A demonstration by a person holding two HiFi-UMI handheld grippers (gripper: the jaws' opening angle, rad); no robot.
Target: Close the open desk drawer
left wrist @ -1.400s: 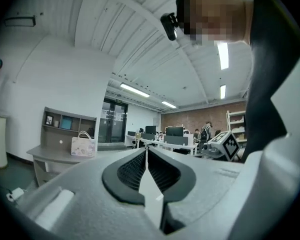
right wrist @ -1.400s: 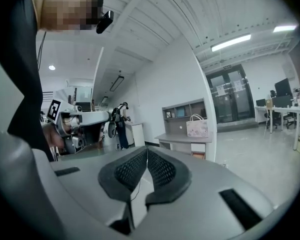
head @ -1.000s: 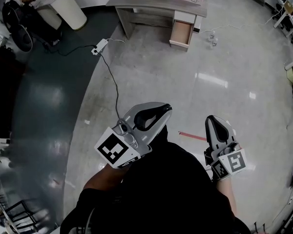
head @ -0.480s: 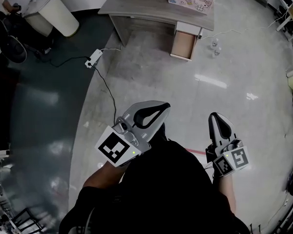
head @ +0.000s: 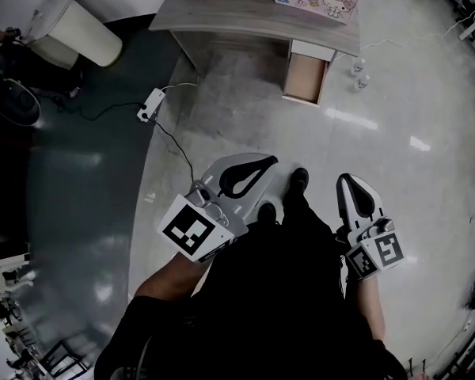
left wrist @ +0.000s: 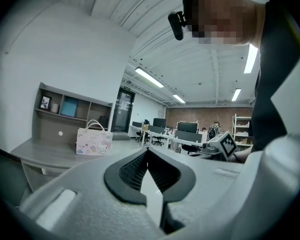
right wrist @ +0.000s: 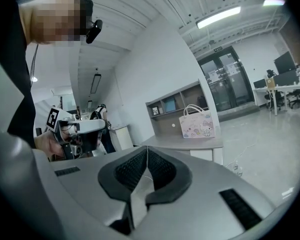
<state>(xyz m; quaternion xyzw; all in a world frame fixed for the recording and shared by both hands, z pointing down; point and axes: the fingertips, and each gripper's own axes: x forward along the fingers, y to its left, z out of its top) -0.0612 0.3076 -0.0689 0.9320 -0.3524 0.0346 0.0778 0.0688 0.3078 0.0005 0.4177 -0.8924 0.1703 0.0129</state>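
Two grippers, both empty with jaws pressed together: my left gripper (head: 271,161) and right gripper (head: 345,180) sit well short of the open drawer (head: 305,76) under the desk (head: 222,10).

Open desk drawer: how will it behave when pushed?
The drawer looks empty, so probably light. It sticks straight out of the desk, so a square push on its front should slide it; an off-centre one might bind.
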